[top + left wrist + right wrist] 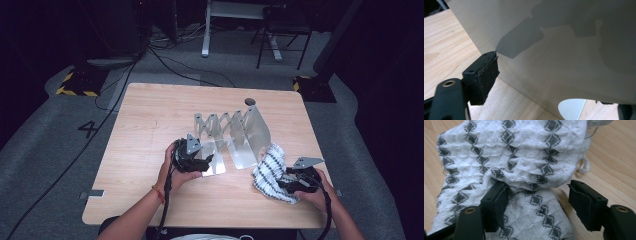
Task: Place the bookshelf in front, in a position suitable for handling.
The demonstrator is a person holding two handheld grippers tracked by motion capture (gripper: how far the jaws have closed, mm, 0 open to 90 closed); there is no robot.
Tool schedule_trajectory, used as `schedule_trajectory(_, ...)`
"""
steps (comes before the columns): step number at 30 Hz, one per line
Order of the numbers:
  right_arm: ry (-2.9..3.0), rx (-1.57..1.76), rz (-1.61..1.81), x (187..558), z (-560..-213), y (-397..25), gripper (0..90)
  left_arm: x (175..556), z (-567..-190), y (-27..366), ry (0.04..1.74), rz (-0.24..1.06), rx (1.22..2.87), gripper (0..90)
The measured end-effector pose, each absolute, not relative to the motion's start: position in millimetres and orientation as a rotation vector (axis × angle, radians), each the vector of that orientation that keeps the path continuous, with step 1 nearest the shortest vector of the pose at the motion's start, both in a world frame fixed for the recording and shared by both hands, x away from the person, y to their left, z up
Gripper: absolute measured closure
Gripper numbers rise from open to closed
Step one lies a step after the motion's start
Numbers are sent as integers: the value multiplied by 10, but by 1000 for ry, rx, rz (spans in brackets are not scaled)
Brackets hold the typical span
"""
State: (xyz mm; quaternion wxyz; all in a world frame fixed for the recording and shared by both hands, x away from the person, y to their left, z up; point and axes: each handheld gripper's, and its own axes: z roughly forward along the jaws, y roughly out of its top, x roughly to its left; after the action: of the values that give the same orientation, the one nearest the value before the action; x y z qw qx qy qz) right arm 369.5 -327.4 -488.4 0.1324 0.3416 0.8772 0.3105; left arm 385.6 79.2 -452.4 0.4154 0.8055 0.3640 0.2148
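A folding metal rack [235, 132] with zigzag links stands mid-table. My left gripper [207, 161] is at its nearest left plate. In the left gripper view that plate [564, 50] stands close between the wide-apart jaws of the gripper [554, 85], and one pad [486, 75] touches its face. A white cloth with black diamond stripes [267, 167] lies crumpled to the right of the rack. My right gripper [281, 181] is open at the cloth's near right side. In the right gripper view the cloth [524, 157] bulges between the spread jaws of the gripper [540, 200].
The wooden table [150, 120] has a round cable hole [250, 101] near its back edge. Beyond the table, cables [165, 60] lie on the grey floor, with a chair [282, 30] and a desk leg [206, 30] farther back.
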Motion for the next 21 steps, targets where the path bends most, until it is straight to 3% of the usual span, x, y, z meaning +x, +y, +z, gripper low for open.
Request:
schedule_trajectory(6, 2484, 990, 862, 3697, -4835, -3307, 345, 3841, -4477, 749, 916, 577, 2002, 157)
schedule_trajectory(13, 2315, 992, 1135, 3582, -4495, -3346, 367, 3879, -4330, 744, 941, 642, 1912, 177)
schedule_trajectory(18, 2374, 845, 1187, 3438, -4406, -3048, 356, 3895, -4241, 742, 944, 758, 1880, 247)
schedule_trajectory(21, 2419, 854, 1160, 3446, -4500, -2915, 323, 3943, -4252, 782, 981, 751, 1861, 273)
